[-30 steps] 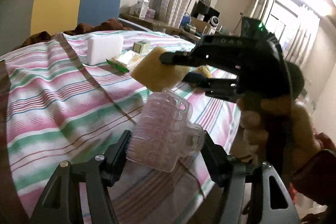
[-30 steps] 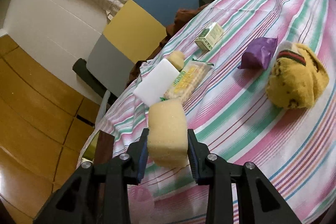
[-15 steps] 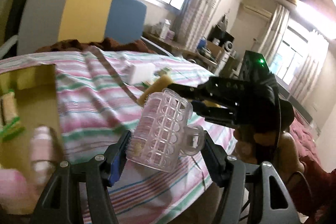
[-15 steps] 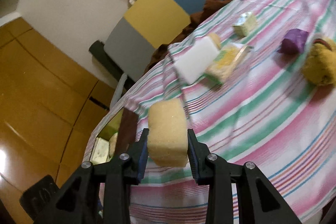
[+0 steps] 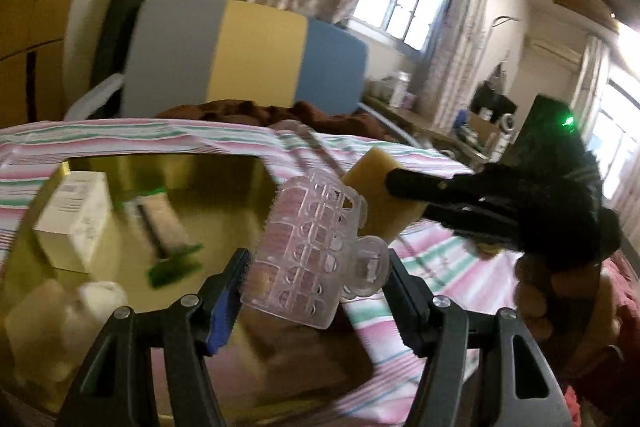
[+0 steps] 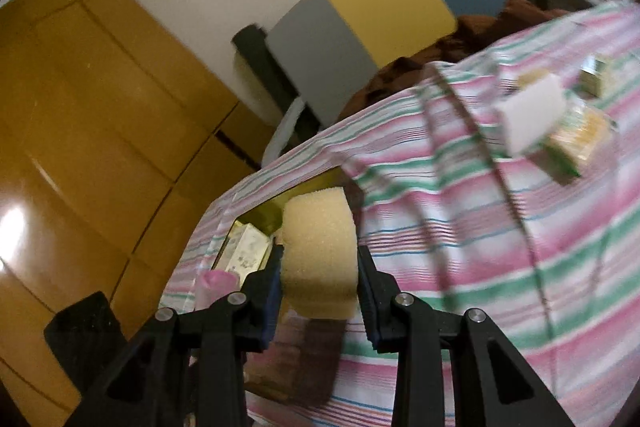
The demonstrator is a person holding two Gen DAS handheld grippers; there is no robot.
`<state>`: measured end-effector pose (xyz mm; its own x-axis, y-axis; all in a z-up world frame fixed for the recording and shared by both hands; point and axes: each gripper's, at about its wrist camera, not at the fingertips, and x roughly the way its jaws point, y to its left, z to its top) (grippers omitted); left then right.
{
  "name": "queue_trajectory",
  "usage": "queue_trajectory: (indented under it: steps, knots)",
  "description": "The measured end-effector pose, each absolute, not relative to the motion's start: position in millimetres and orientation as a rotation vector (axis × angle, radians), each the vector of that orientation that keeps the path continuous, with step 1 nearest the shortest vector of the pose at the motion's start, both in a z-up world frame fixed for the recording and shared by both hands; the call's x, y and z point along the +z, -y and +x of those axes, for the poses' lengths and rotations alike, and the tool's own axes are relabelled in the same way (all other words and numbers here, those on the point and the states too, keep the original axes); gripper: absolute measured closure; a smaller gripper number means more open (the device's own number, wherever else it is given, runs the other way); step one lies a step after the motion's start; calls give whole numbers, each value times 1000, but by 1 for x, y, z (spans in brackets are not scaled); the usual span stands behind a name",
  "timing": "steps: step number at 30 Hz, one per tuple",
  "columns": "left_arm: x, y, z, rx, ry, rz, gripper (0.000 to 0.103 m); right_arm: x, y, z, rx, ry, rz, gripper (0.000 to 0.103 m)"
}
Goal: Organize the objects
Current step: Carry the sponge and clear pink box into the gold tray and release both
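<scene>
Left wrist view, left tool [image 5: 316, 267] pinching hair clip [image 5: 316, 251], right tool [image 6: 318, 279] pinching sponge [image 6: 320, 255], box contents blurred

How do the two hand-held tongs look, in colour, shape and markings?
Both tongs, the left and the right, are matte black with two flat, angular fingers that have triangular cut-outs and silver screw heads. The inner pads are blue and ribbed. From the left camera, the right unit's bulky black body shows a small green light.
</scene>
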<state>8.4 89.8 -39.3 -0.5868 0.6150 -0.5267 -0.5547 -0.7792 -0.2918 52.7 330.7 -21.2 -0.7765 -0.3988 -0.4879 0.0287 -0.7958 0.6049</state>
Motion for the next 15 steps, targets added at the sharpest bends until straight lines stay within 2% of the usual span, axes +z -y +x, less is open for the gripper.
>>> queue_trajectory:
  steps: [6, 11, 14, 15]
  knots:
    - [-57, -76, -16, 2378, 88, -920, 37, -19, -295, 14, -2612, 737, 968, 68]
    - [-63, -79, -16, 2409, -13, -921, 35, -22, -281, -8, -2656, 684, 1006, 62]
    - [-64, -80, -15, 2419, -31, -913, 23, -24, -285, -14, -2694, 724, 1015, 27]
    - [-64, -80, -14, 2422, -26, -909, 22, -23, -288, -12, -2696, 763, 984, 24]
